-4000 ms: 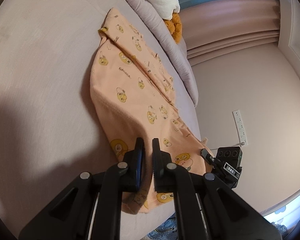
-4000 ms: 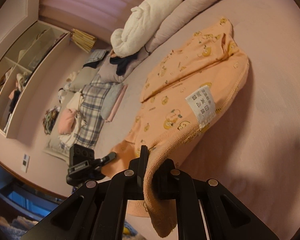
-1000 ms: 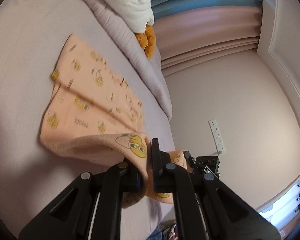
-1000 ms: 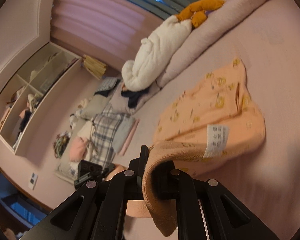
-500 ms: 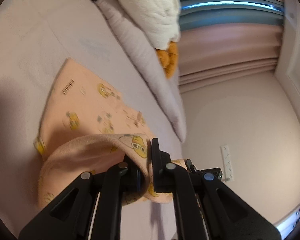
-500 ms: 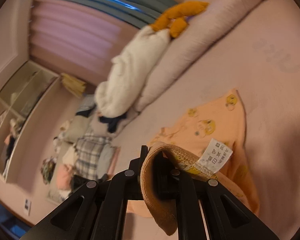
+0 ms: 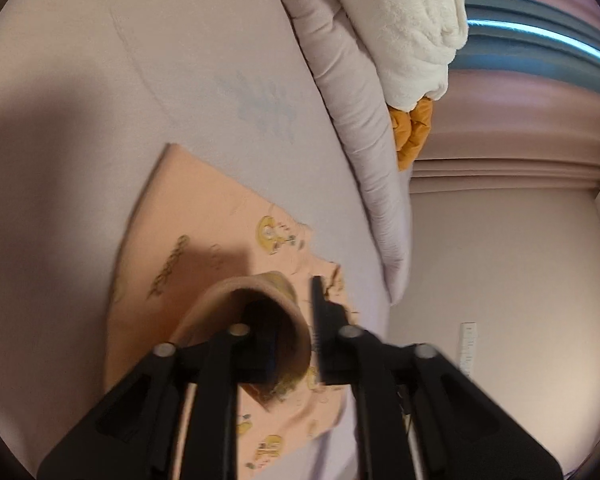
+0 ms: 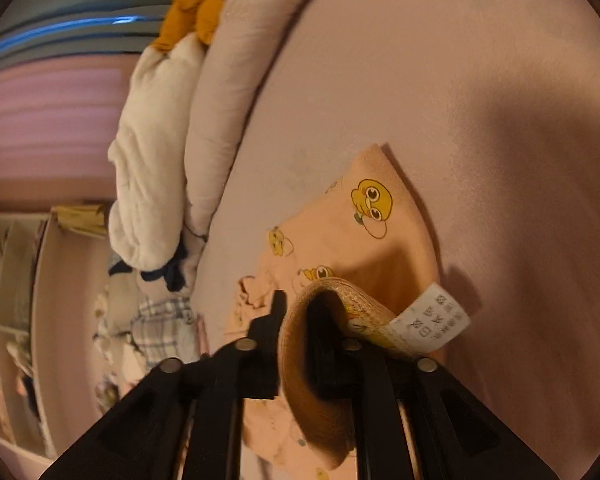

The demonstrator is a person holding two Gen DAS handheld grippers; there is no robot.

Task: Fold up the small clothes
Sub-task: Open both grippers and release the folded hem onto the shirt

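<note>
Left gripper [image 7: 294,322]: jaws spread apart; garment's hem is looped over the left finger only, right finger stands clear of the cloth.
Right gripper [image 8: 300,332]: jaws parted; hem curls between them and drapes over the right finger. Whether it is pinched, cannot tell.
Garment [image 7: 204,236]: small peach top with yellow cartoon print, lying on the bed [image 7: 100,80]; near edge lifted and rolled over the flat part beneath.
Care label [image 8: 434,320]: white, sticks out from the lifted hem on the right side.
Background: long pale bolster [image 7: 352,100] along the bed edge, white fluffy blanket [image 7: 412,20] on it, orange plush toy [image 7: 414,128] beside.
</note>
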